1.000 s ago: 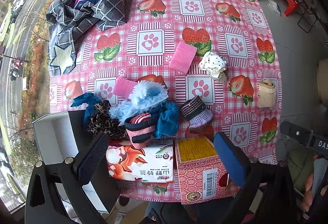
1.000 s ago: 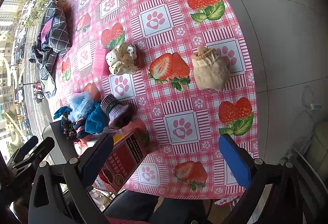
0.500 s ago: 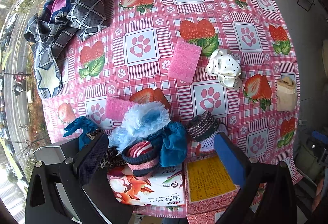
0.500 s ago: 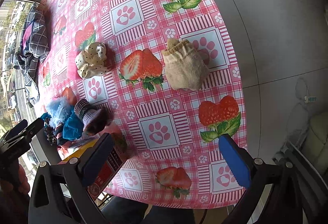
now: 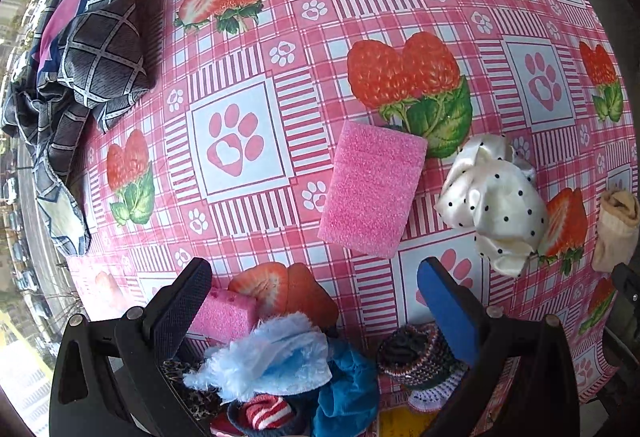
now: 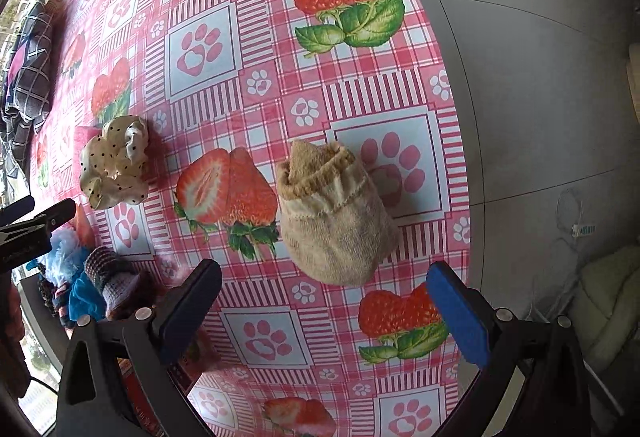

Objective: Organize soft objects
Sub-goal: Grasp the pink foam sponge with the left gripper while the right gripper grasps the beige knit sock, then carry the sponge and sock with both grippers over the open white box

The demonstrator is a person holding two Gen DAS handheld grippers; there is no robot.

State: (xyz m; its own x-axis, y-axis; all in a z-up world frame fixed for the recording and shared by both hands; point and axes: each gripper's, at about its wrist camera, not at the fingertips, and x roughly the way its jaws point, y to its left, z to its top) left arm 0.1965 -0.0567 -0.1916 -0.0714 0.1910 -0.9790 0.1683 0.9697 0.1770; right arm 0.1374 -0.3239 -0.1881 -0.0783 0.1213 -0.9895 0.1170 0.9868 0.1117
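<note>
My left gripper [image 5: 316, 289] is open and empty above the table, just short of a flat pink sponge [image 5: 374, 189]. A white polka-dot scrunchie [image 5: 494, 197] lies to its right and also shows in the right wrist view [image 6: 114, 167]. A second pink sponge [image 5: 226, 313] lies by the left finger. A heap of soft things [image 5: 288, 369] with a pale blue fluffy piece and a knitted cap [image 5: 416, 357] sits at the near edge. My right gripper [image 6: 324, 301] is open and empty just short of a beige sock [image 6: 332, 215].
A dark plaid cloth [image 5: 76, 77] lies bunched at the far left of the strawberry tablecloth [image 5: 240, 141]. The table's right edge [image 6: 460, 125] drops to a grey tiled floor. A red printed box [image 6: 160, 377] stands at the near edge.
Both grippers have moved forward and lower over the table. The left now frames the pink sponge, the right the beige sock. Both stay open.
</note>
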